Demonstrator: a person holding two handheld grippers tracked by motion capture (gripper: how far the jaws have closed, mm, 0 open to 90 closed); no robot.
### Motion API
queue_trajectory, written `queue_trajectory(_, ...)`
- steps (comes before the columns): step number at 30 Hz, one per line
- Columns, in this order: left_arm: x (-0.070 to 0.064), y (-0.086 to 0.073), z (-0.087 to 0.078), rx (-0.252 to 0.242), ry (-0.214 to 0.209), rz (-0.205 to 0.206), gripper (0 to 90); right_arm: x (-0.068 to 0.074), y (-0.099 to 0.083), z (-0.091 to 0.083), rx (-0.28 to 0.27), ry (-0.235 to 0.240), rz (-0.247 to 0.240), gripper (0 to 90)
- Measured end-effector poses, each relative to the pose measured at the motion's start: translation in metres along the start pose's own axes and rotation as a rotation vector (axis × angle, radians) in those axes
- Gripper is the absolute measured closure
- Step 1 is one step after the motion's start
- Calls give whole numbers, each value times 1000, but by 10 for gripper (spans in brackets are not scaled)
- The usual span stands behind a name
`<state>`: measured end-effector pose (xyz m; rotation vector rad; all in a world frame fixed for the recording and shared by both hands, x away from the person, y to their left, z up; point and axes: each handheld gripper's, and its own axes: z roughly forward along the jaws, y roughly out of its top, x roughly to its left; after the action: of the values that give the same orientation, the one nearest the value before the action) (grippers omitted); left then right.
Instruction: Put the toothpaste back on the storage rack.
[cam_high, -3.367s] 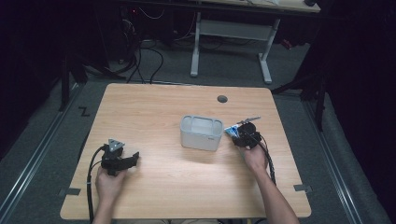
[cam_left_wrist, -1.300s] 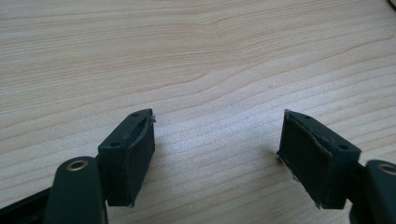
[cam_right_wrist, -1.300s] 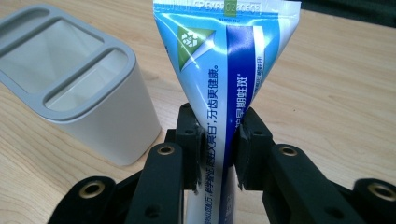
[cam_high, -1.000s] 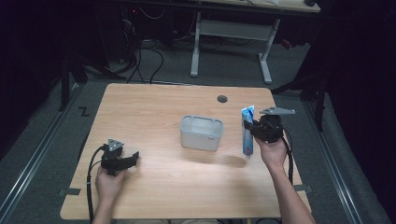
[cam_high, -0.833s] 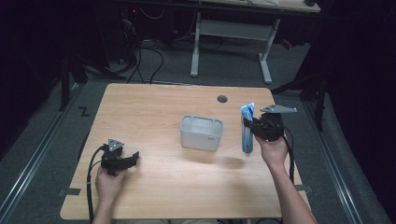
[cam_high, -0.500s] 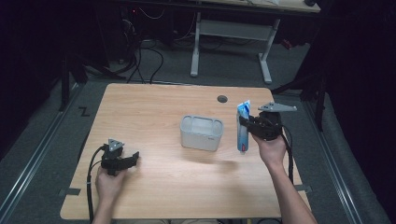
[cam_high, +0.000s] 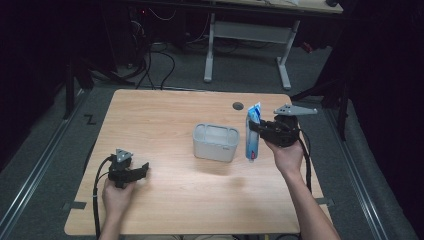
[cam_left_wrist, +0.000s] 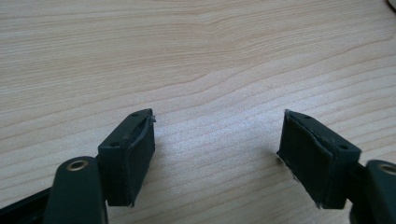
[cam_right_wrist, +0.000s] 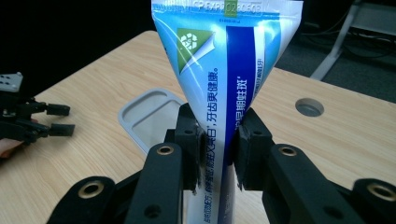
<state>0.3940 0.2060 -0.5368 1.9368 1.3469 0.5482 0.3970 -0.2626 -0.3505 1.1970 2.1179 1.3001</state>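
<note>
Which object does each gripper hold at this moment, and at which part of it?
The right gripper holds the toothpaste tube by its middle, crimped end up. The left gripper is open over the table, holding nothing.

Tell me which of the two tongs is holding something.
The right tongs, shut on the upright blue toothpaste tube. The left tongs are open over bare table.

- The right claw (cam_high: 256, 127) has lifted the toothpaste tube (cam_high: 252, 135) off the bench (cam_high: 165, 115) and now holds it upright, crimped end up.
- In the last second, the tube has moved left, from well right of the grey tub (cam_high: 216, 142) to just beside the tub's right edge.
</note>
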Motion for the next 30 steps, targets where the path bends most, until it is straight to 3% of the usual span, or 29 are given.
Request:
queue_trajectory(24,0,0,0,0,-1,-3,271,18,43,15,-38,91,-42,737)
queue_trajectory(30,1,0,0,-1,-3,-7,273,22,56,20,-25,88,-64,737)
